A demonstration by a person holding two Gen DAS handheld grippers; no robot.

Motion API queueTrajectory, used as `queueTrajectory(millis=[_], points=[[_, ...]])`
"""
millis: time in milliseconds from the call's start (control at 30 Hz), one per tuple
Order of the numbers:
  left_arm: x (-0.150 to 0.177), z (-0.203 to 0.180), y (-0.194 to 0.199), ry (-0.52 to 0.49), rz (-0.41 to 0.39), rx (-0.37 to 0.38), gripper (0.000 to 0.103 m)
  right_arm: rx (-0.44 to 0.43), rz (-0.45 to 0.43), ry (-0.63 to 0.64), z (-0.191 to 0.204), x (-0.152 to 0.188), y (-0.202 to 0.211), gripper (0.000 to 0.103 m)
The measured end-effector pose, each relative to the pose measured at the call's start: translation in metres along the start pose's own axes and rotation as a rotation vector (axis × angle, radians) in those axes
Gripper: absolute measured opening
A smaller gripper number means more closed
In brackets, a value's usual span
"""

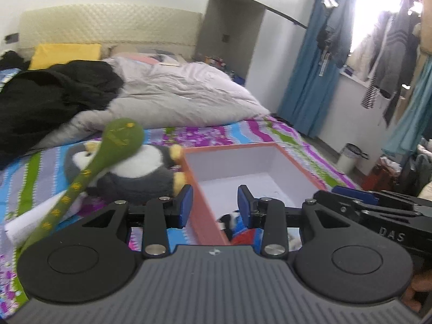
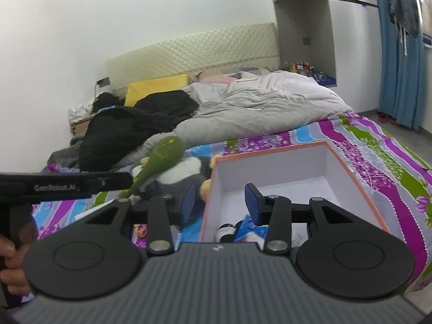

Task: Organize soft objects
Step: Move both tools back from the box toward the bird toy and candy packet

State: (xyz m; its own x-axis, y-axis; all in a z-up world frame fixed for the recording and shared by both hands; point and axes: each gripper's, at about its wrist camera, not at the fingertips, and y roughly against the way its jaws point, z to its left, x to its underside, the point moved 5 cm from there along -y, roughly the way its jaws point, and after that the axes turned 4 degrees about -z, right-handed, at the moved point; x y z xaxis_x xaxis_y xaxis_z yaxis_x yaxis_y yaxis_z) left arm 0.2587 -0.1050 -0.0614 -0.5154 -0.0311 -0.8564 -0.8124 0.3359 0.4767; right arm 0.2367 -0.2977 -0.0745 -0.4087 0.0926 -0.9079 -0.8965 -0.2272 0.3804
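An orange box (image 1: 205,210) with a white inside lies on the striped bedsheet. A small blue, red and black soft toy (image 1: 243,233) sits in its near end. Left of the box rests a grey and white plush penguin (image 1: 140,174), and a long green plush snake (image 1: 121,137) leans across it. My left gripper (image 1: 215,206) hovers open over the box's left wall, with nothing between its pads. My right gripper (image 2: 220,202) is open and empty too, above the same box (image 2: 270,151), toy (image 2: 244,228), penguin (image 2: 186,171) and snake (image 2: 164,154).
A white duvet (image 1: 183,91), black clothes (image 1: 54,94) and a yellow pillow (image 1: 64,54) fill the far half of the bed. White paper (image 1: 27,224) lies at the near left. Blue curtains (image 1: 310,81), hanging clothes and a white bin (image 1: 348,158) stand right of the bed.
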Motion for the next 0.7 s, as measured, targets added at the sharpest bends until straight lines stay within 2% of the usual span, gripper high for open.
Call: queueTrajectory(millis=[267, 700], points=[[0.027, 0.041, 0.035, 0.053, -0.022, -0.08, 0.042, -0.035, 0.008, 0.008, 0.035, 0.018, 0.002, 0.044], [0.094, 0.096, 0.064, 0.176, 0.038, -0.193, 0.042, -0.067, 0.1, 0.046, 0.073, 0.069, -0.002, 0.044]])
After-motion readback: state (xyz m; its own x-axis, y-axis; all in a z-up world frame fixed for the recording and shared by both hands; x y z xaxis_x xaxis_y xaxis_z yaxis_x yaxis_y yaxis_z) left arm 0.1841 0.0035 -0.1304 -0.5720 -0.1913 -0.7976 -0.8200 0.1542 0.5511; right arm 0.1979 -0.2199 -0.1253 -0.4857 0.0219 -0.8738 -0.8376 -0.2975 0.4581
